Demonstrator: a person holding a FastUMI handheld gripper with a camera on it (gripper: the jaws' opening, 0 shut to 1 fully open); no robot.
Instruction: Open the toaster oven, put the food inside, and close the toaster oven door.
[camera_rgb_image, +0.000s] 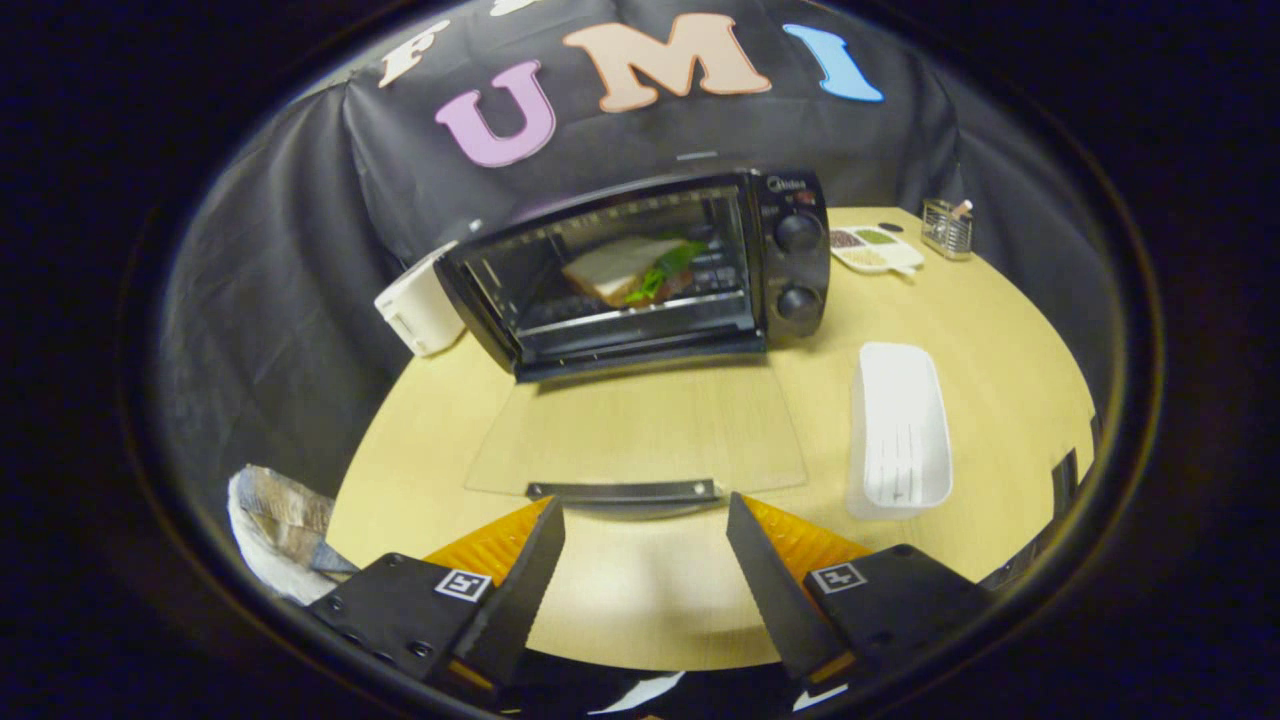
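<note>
Tool (645, 510) gapes wide, empty, tips just short of the lowered door's handle (622, 491), bare table (640, 590) between

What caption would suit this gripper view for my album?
Open gripper just short of the handle of the toaster oven door, folded down flat, sandwich already inside.

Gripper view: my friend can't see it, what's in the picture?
A black toaster oven sits on a round wooden table, its glass door folded down flat, a sandwich inside. The open claw hovers just before the door's handle, with a white plastic tray alongside.
</note>
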